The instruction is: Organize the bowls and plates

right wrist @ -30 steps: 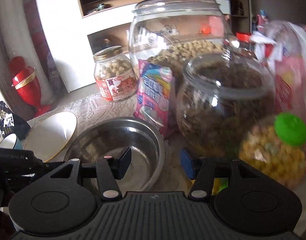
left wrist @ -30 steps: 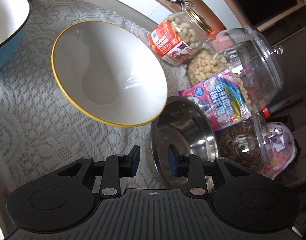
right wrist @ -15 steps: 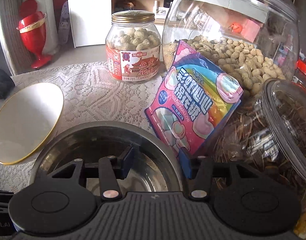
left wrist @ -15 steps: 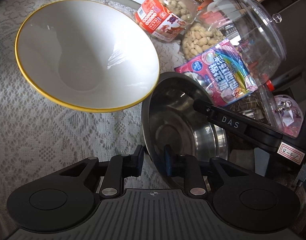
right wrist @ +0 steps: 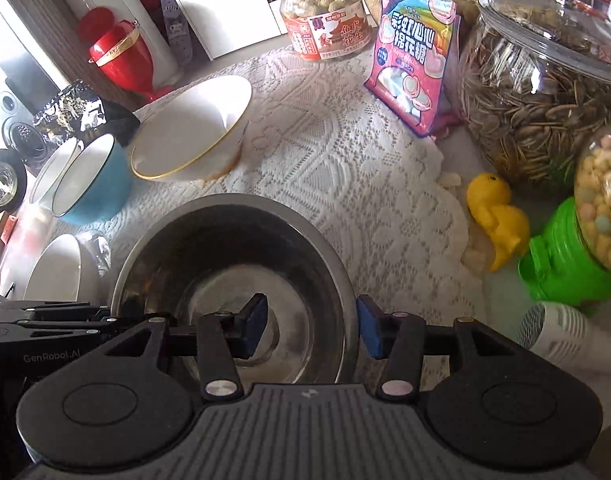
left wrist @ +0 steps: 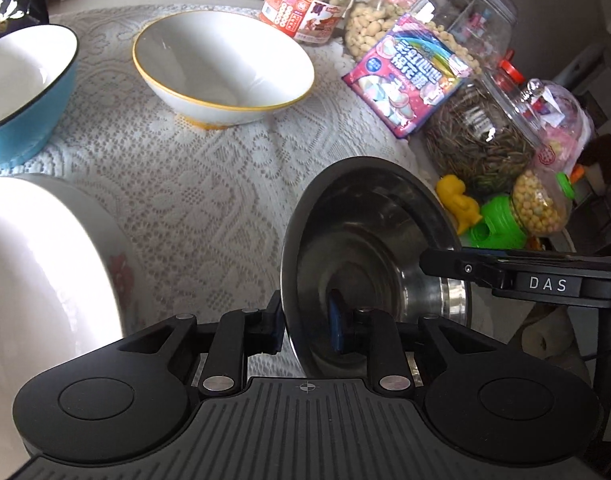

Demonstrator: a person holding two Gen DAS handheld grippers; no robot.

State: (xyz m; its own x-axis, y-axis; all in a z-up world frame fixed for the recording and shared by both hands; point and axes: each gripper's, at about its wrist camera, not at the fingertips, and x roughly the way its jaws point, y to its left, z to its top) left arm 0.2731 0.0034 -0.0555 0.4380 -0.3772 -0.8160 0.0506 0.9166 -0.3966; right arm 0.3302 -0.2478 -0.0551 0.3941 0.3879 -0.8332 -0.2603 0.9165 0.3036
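A steel bowl (left wrist: 369,248) is held off the lace cloth by both grippers. My left gripper (left wrist: 305,320) is shut on its near-left rim, one finger inside and one outside. My right gripper (right wrist: 311,326) is shut on the bowl's (right wrist: 233,256) right rim. A white bowl with a gold rim (left wrist: 225,68) stands on the cloth behind; it also shows in the right wrist view (right wrist: 189,132). A blue bowl (left wrist: 21,92) stands to its left, with a white bowl nested in it in the right wrist view (right wrist: 89,176). A large white bowl (left wrist: 37,280) is at near left.
Jars of peanuts (right wrist: 325,16) and seeds (right wrist: 541,92), a pink candy bag (right wrist: 417,52), a yellow duck toy (right wrist: 497,216) and a green-capped jar (right wrist: 601,208) crowd the right side. A red ornament (right wrist: 121,56) and a dark foil bag (right wrist: 81,112) stand at back left.
Both grippers have closed on the steel bowl's rim and lifted it up and back toward me, away from the jars. The white gold-rimmed bowl has stayed in place.
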